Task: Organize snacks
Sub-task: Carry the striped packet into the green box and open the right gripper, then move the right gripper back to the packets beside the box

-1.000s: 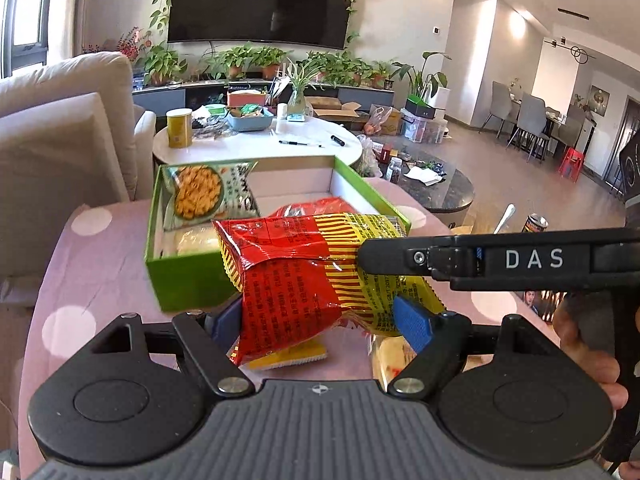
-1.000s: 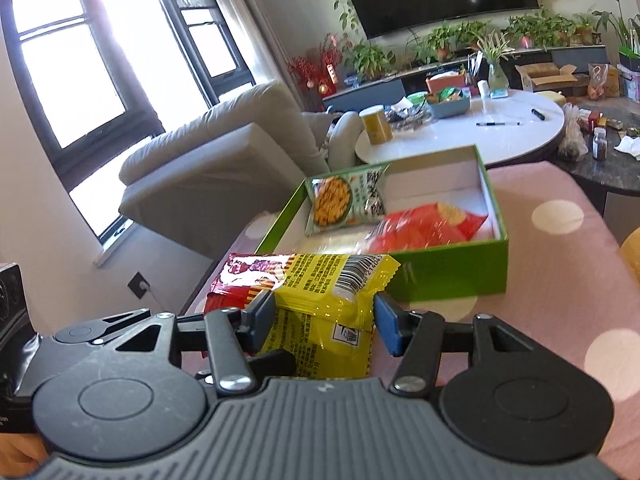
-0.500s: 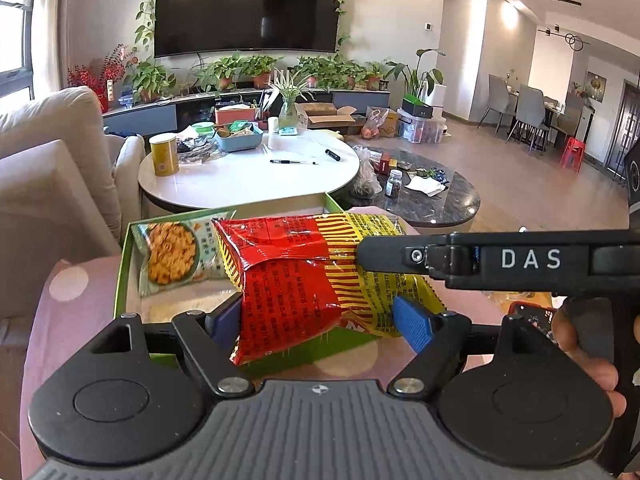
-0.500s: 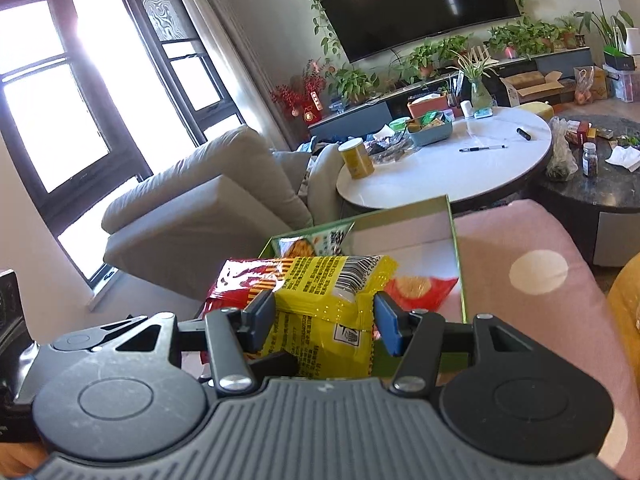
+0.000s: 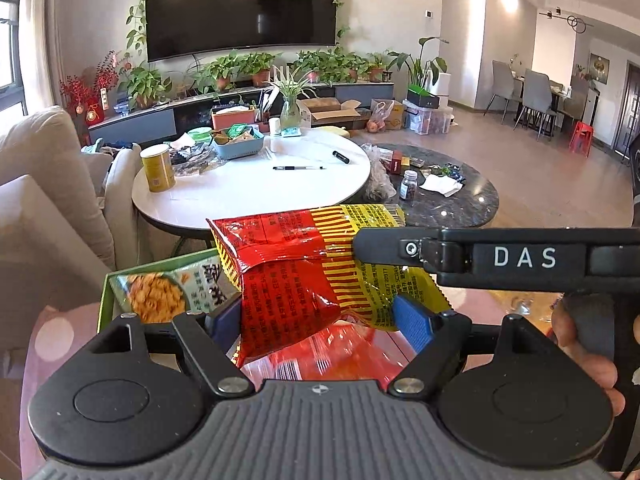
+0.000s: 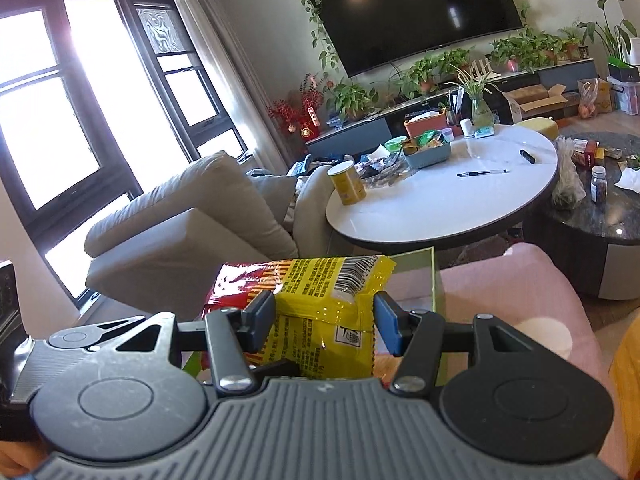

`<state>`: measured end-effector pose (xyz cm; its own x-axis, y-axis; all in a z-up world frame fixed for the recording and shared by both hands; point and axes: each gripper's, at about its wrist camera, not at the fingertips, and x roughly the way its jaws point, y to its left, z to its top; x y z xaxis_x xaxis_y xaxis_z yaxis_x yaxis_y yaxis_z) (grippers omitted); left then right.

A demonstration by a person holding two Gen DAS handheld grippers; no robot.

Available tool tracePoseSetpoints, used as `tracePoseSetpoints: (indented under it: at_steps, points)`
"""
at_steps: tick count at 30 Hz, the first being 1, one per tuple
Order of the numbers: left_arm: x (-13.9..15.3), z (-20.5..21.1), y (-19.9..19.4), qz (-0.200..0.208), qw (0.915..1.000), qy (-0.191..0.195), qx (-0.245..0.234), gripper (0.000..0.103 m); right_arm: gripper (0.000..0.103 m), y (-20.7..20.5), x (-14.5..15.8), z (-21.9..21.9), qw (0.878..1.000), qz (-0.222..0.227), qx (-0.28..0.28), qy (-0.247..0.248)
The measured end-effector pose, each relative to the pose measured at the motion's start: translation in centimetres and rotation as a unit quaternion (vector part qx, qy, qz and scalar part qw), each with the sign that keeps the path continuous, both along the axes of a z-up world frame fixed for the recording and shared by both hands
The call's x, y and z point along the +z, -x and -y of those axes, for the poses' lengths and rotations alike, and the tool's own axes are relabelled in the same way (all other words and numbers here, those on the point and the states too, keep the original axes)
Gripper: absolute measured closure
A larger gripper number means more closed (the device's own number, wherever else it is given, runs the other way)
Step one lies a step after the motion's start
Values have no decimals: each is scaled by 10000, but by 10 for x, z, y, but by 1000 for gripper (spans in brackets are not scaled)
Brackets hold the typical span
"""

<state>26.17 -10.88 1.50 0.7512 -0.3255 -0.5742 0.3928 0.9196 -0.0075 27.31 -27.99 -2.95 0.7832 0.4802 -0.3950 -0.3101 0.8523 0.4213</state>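
**Snack bag held by both grippers above the green box**

A red and yellow snack bag (image 5: 304, 276) is carried in the air over the near end of the green box (image 5: 105, 300), clear of the pink, white-dotted bench (image 6: 504, 296). The left gripper (image 5: 320, 320) is closed on the bag's red end, its blue pads (image 5: 412, 322) pressed into the crinkled foil on both sides. The right gripper (image 6: 324, 322) is pinched on the yellow end of the same bag (image 6: 320, 312), just below the barcode, with a pad against each edge. In the left wrist view the right gripper's black body is seen crossing from the right edge, with a hand (image 5: 580, 344) wrapped around its handle.

Inside the box a green bag printed with golden snacks (image 5: 160, 296) is propped against the far left wall, and a blurred red packet (image 5: 332, 356) lies directly beneath the held bag. Beyond the bench a round white table (image 5: 248, 188) and a beige sofa (image 6: 192, 232) are visible.
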Motion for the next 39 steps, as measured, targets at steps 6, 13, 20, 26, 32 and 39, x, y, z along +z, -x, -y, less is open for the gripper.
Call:
tracePoseSetpoints:
  at_steps: [6,13,20,26,32,39]
  points:
    - [-20,6,-35,-164,9998,-4,58,26,48,-22,-12,3,10000,-18,-47,35]
    - [-50,4,-55,-36,9990,-321,306,25,47,-35,-31,8,9988,110,-427,204]
    - [-49,-11,-38,-58,9991,-257,333,22,47,-13,-44,29,9981,-152,-578,-130]
    - [-33,-18,-13,8,9992,-185,350,21,47,6,-34,27,9988,-263,-405,-124]
    - [-19,-31,22,12,9993,-39,365,19,47,33,-27,14,9997,-250,6,75]
    - [-20,-42,80,-131,9995,113,278,18,47,78,-30,11,9987,-296,362,202]
